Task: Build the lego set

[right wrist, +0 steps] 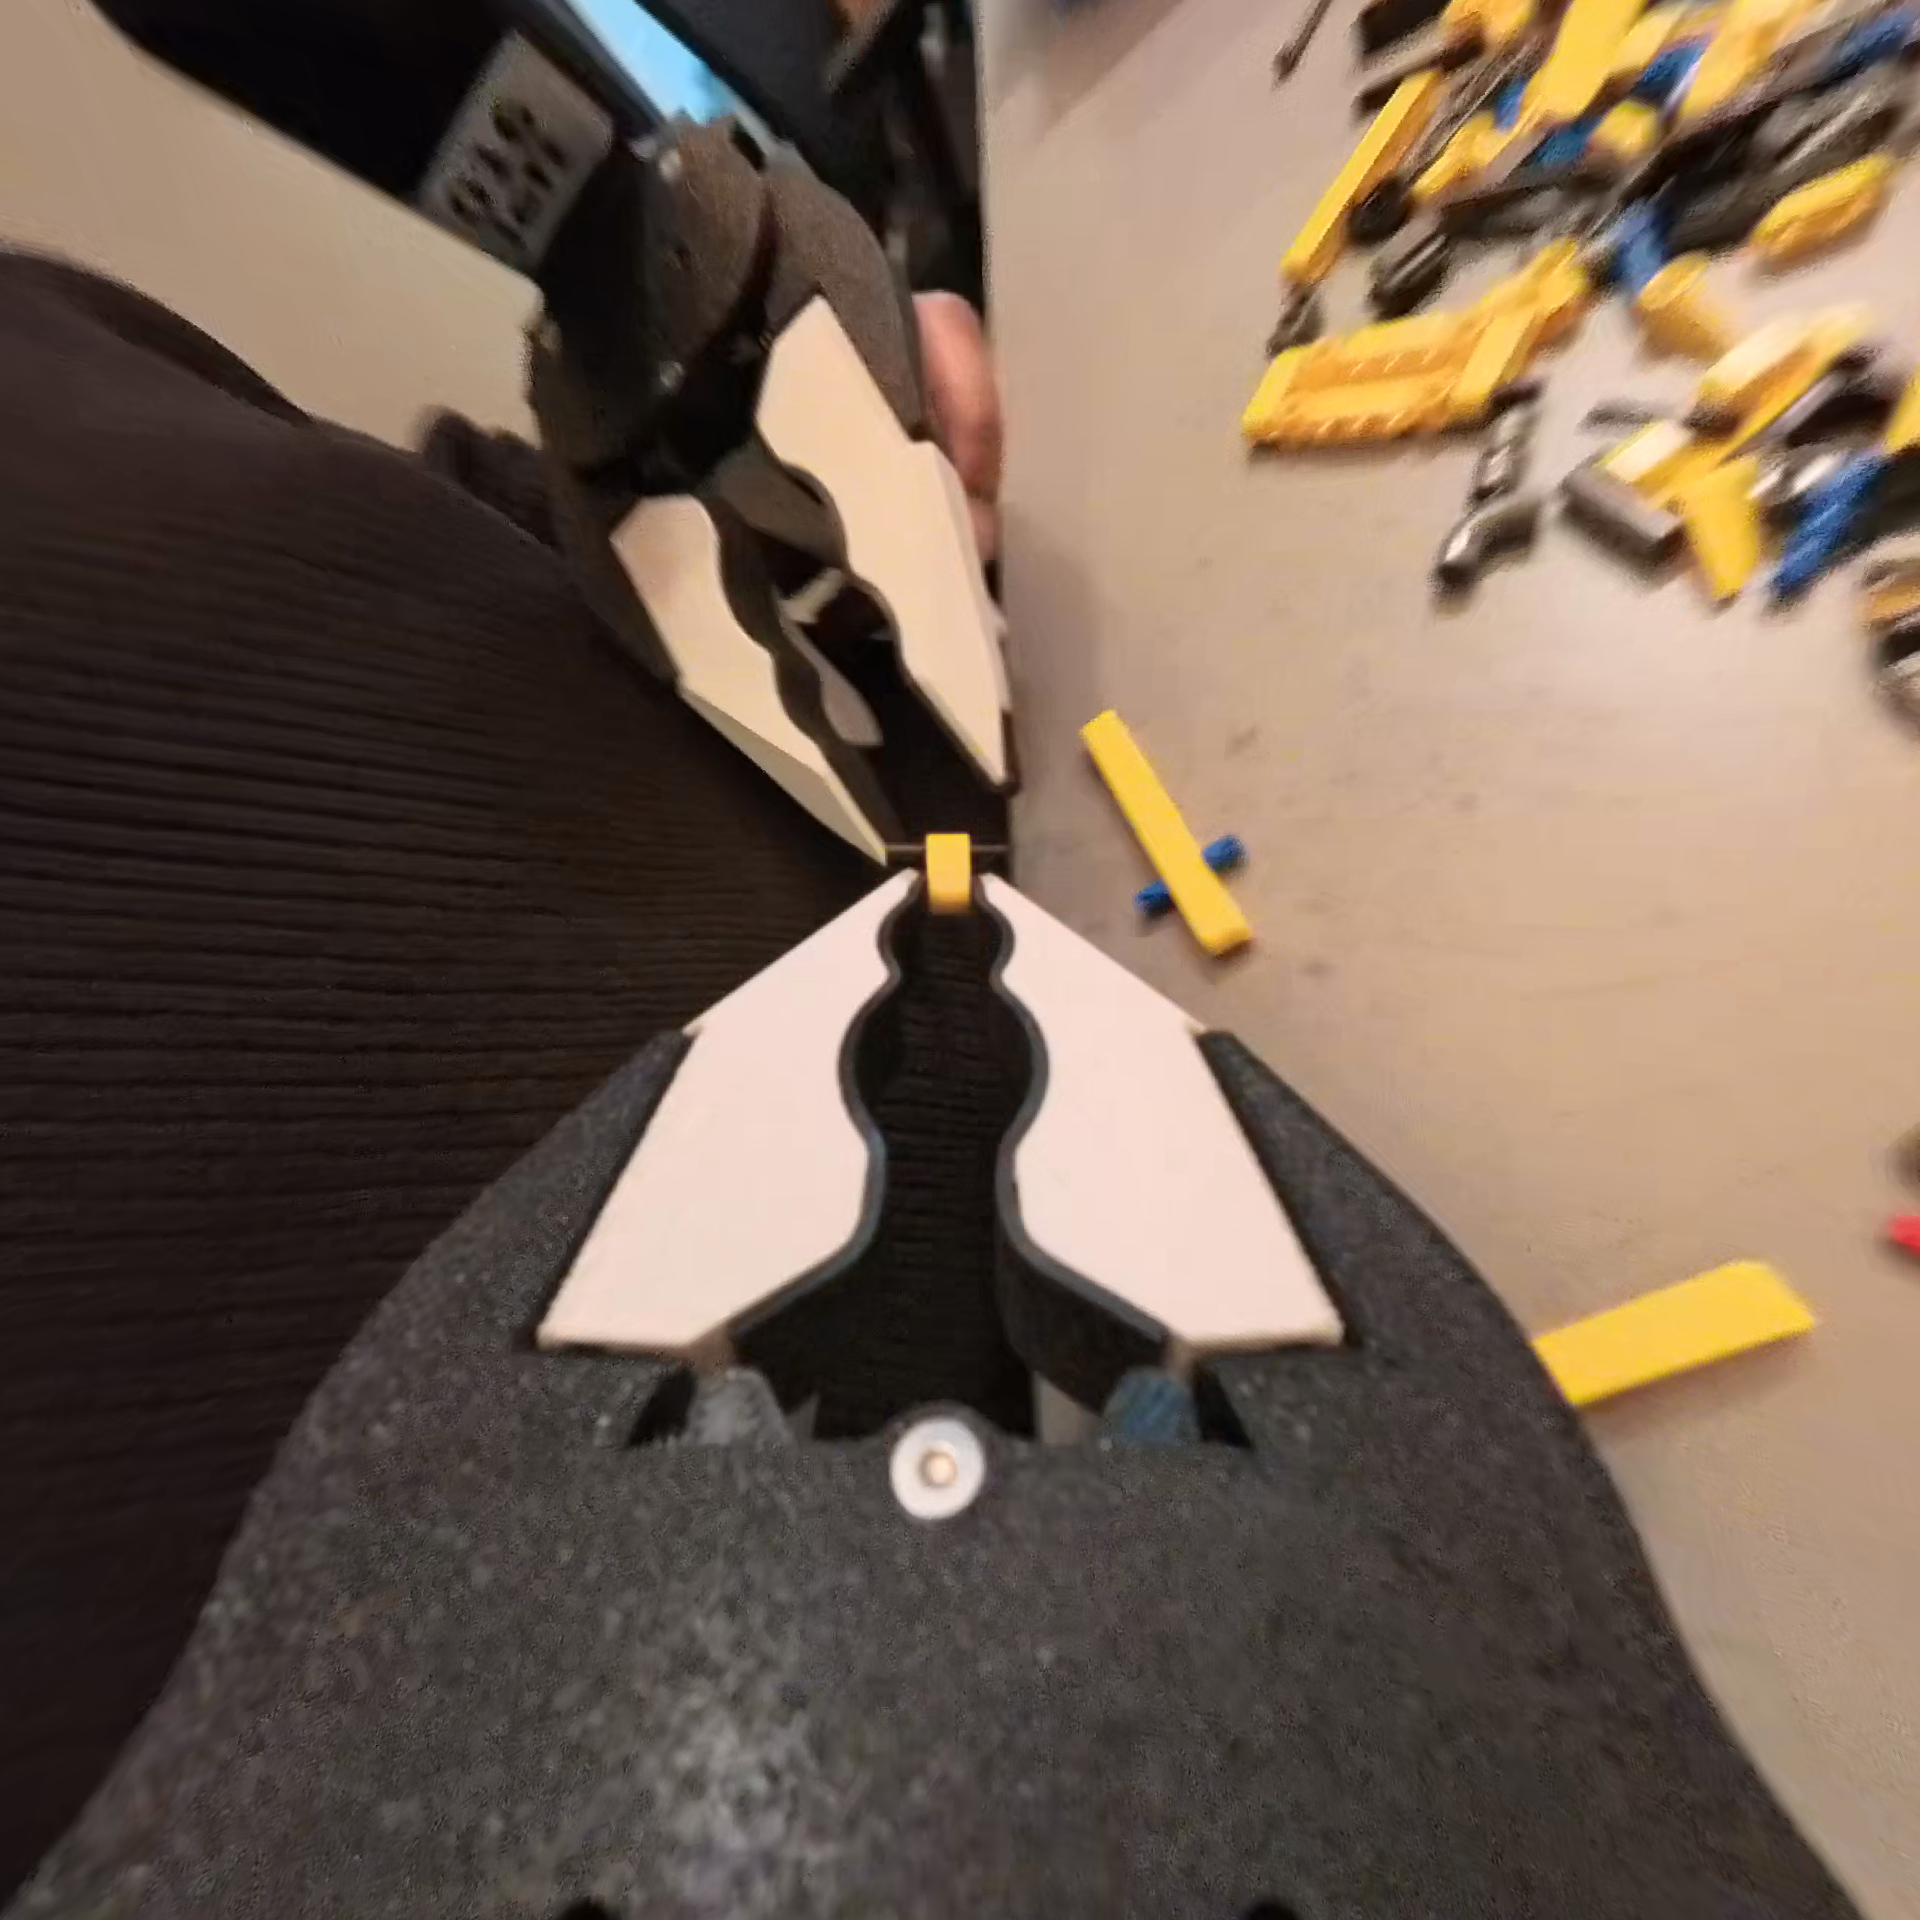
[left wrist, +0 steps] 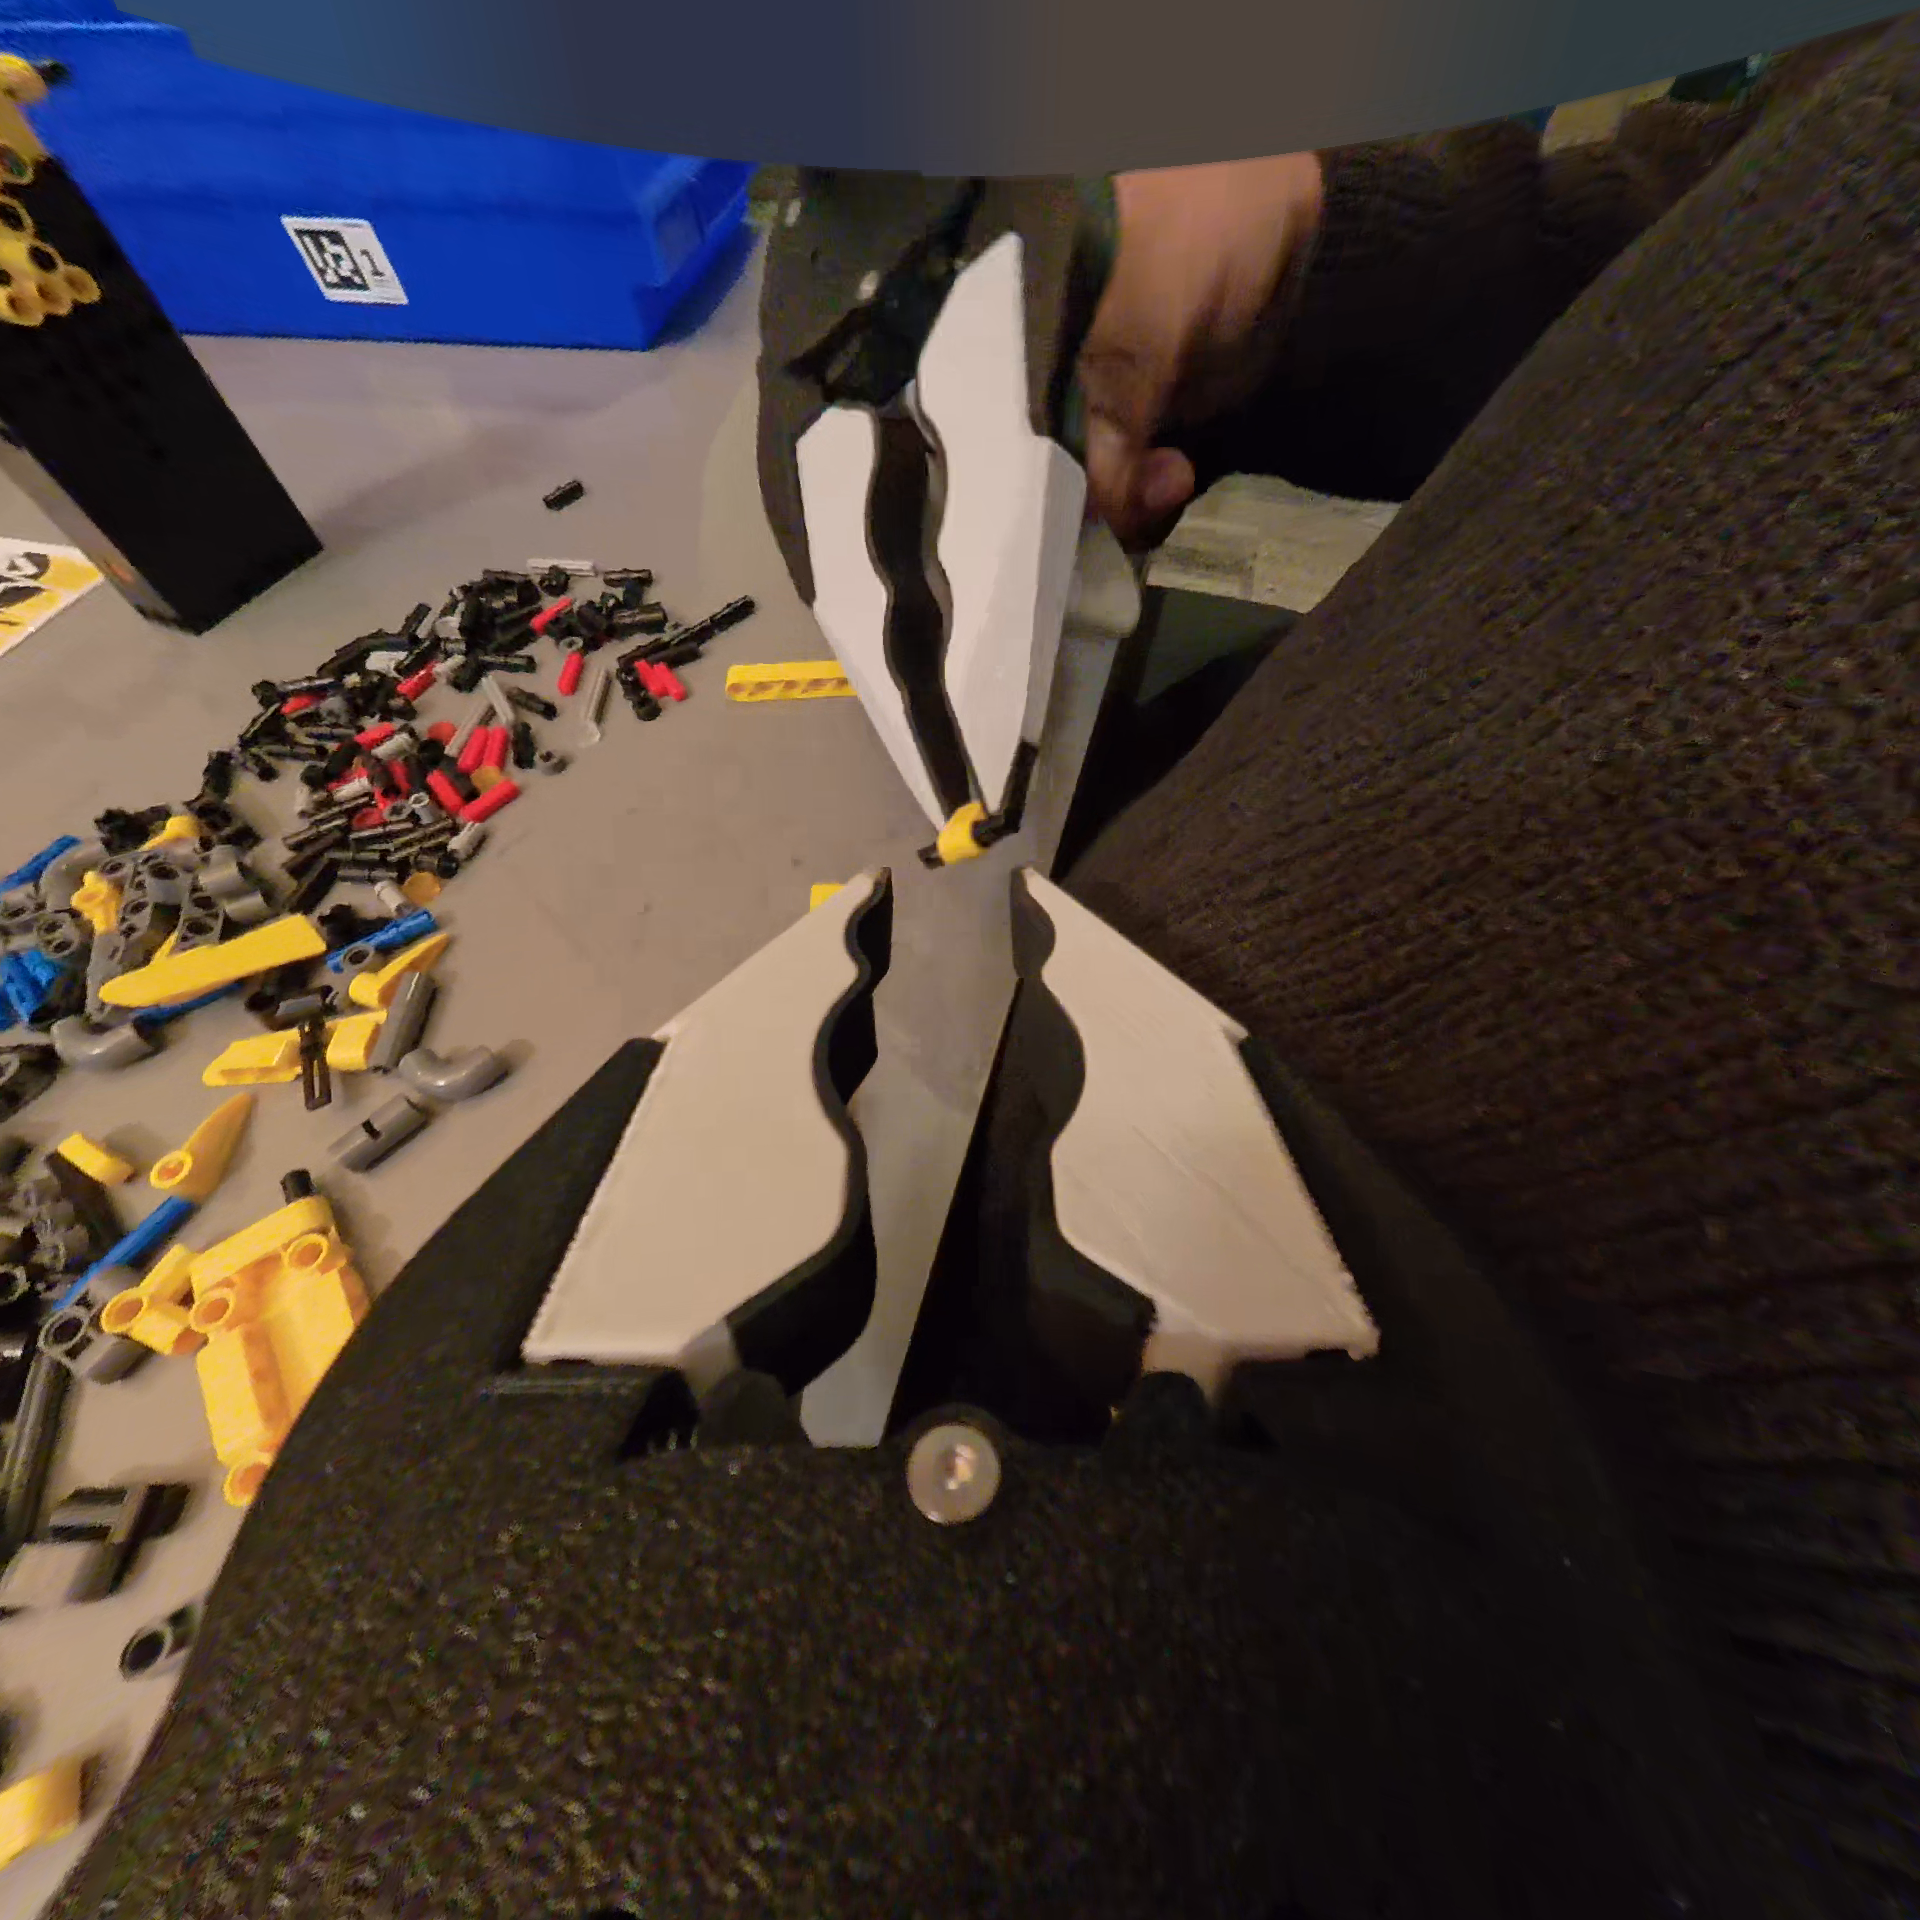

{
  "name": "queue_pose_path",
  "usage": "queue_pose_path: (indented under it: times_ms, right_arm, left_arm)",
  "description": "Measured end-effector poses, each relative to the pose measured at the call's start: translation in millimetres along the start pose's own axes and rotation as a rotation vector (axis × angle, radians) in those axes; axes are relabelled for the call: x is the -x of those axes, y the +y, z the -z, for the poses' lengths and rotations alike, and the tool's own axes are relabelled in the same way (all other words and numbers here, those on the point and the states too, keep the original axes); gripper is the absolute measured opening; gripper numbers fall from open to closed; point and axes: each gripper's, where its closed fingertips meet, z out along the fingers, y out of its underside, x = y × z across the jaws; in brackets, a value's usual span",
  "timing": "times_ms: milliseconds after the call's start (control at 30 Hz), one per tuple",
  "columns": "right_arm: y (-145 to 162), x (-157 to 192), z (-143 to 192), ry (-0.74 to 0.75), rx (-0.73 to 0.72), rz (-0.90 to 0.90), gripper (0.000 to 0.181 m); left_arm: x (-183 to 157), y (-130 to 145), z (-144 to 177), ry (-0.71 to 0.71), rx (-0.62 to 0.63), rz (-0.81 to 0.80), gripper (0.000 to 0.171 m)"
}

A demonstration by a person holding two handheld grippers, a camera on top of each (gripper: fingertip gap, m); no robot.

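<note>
Yellow connector piece (right wrist: pixel 948 871), crossed by a black pin (left wrist: pixel 1001 824), is clamped at the tips of the right gripper (right wrist: pixel 950 885), near the edge of the grey table (right wrist: pixel 1351 1039). The left gripper (left wrist: pixel 954 883) is held partly open, its tips just short of the piece; contact cannot be confirmed. Loose building parts (left wrist: pixel 364 790) are heaped well to the side, with a blue bin (left wrist: pixel 468 187) and a black box (left wrist: pixel 125 416) beyond. One side is crowded by a dark sleeve (left wrist: pixel 1558 935).
</note>
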Motion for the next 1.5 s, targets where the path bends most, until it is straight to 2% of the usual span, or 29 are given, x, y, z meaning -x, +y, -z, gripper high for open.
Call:
queue_pose_path:
  times_ms: [67, 233, 333, 433, 500, 600, 733, 800, 900, 1000, 1300, 1400, 1500]
  right_arm:
    - [1.8, 5.6, 0.1, -0.102, 0.003, -0.105, 0.008]
    - [2.8, 11.1, -1.4, -0.196, -0.001, -0.177, 0.008]
    - [2.3, 9.0, -1.9, -0.197, -0.022, -0.196, 0.008]
    - [-5.6, 3.1, 1.6, -0.142, -0.089, -0.152, 0.012]
    - [-17.1, 0.1, 9.6, -0.052, -0.165, 0.001, 0.029]
    - [-33.9, 7.5, 21.8, 0.157, -0.244, 0.391, 0.040]
    - [-28.6, 4.7, 15.3, 0.445, -0.112, 0.820, 0.037]
    - [-23.9, -1.2, 8.8, 0.520, -0.036, 0.931, 0.035]
    - [-22.6, -1.7, 1.3, 0.548, -0.006, 1.017, 0.034]
    - [-20.5, -6.1, -1.8, 0.575, 0.027, 1.055, 0.018]
    - [-10.6, -12.3, -5.4, 0.588, 0.076, 1.088, 0.008]
    - [-2.4, -16.9, -2.8, 0.552, 0.102, 0.978, 0.008]
    - [19.2, -21.6, -5.7, 0.421, 0.177, 0.719, 0.008]
  left_arm:
    - [-1.9, -0.9, -2.5, -0.005, 0.000, -0.028, 0.022]
    - [-10.5, -3.9, -4.2, 0.032, -0.010, -0.049, 0.011]
    - [-10.1, -2.5, -4.0, 0.052, -0.004, -0.015, 0.009]
    - [-3.3, -2.7, -3.4, 0.057, -0.022, 0.119, 0.008]
    - [3.1, -1.5, -3.1, 0.079, -0.035, 0.277, 0.008]
    - [11.2, 0.3, -1.9, 0.146, -0.045, 0.532, 0.008]
    - [17.5, -6.3, 4.6, 0.258, -0.103, 0.776, 0.008]
    - [15.7, -7.1, 5.6, 0.317, -0.107, 0.867, 0.007]
    - [8.9, -2.3, 3.1, 0.390, -0.068, 0.947, 0.008]
    - [5.9, -3.2, 3.1, 0.435, -0.073, 0.980, 0.008]
    - [2.2, 2.7, -0.2, 0.411, -0.009, 0.975, 0.007]
    - [8.4, 6.5, 2.2, 0.305, 0.016, 0.871, 0.009]
    - [16.7, 9.8, 7.1, 0.176, 0.043, 0.668, 0.009]
